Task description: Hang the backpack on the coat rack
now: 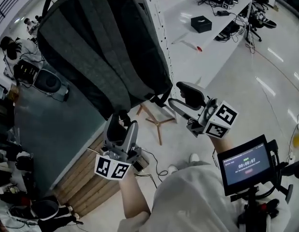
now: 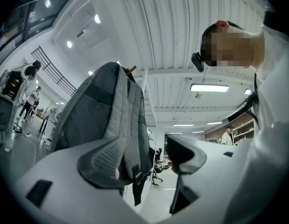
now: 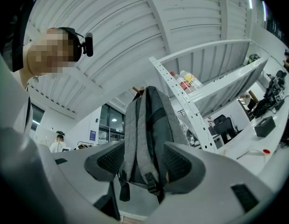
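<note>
A grey backpack (image 1: 101, 42) hangs from the top of a wooden coat rack, whose feet (image 1: 156, 122) stand on the floor. A brown peg (image 2: 131, 70) shows above the bag's top. My left gripper (image 1: 122, 124) is open just under the bag's bottom edge. My right gripper (image 1: 182, 100) is open at the bag's lower right corner, beside a dangling strap. In the left gripper view the straps (image 2: 128, 139) hang beyond the open left gripper (image 2: 142, 155). The right gripper (image 3: 144, 162) frames the backpack (image 3: 149, 134) from below, with nothing held.
A white perforated shelf post (image 1: 151, 13) stands right behind the bag. A white table (image 1: 207, 47) with a black box (image 1: 201, 23) is at the right. A grey panel on a wooden base (image 1: 86, 178) lies left. A small screen (image 1: 246, 166) sits at lower right.
</note>
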Available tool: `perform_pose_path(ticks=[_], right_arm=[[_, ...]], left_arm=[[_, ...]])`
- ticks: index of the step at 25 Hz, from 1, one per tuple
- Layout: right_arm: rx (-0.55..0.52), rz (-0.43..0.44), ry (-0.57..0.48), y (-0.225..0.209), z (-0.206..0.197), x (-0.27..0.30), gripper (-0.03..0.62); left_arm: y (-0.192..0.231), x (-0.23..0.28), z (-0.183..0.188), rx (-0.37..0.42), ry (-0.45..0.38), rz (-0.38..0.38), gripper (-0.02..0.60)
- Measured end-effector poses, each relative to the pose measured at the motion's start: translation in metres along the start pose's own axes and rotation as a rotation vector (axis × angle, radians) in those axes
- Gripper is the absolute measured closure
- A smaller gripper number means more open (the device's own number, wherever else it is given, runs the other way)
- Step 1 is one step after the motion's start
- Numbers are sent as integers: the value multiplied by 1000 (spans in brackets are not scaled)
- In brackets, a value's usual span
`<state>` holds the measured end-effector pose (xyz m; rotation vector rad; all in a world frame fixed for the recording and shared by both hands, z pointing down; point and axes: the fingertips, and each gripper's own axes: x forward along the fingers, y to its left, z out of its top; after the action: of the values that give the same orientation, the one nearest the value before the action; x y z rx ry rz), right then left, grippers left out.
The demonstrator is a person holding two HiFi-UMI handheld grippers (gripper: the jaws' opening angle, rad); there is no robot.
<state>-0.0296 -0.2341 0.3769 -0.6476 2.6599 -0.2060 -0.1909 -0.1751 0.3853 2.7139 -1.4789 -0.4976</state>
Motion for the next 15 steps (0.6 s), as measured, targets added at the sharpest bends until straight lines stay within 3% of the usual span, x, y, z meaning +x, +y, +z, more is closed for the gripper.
perform_pose_path(ticks=[10, 15], right_arm=[[-37, 12, 14, 3, -4, -5, 322], [-48, 12, 18, 6, -8, -6, 323]], left_arm=[[-9, 8, -20, -35, 23, -29, 281], [-16, 8, -25, -57, 42, -59, 353]])
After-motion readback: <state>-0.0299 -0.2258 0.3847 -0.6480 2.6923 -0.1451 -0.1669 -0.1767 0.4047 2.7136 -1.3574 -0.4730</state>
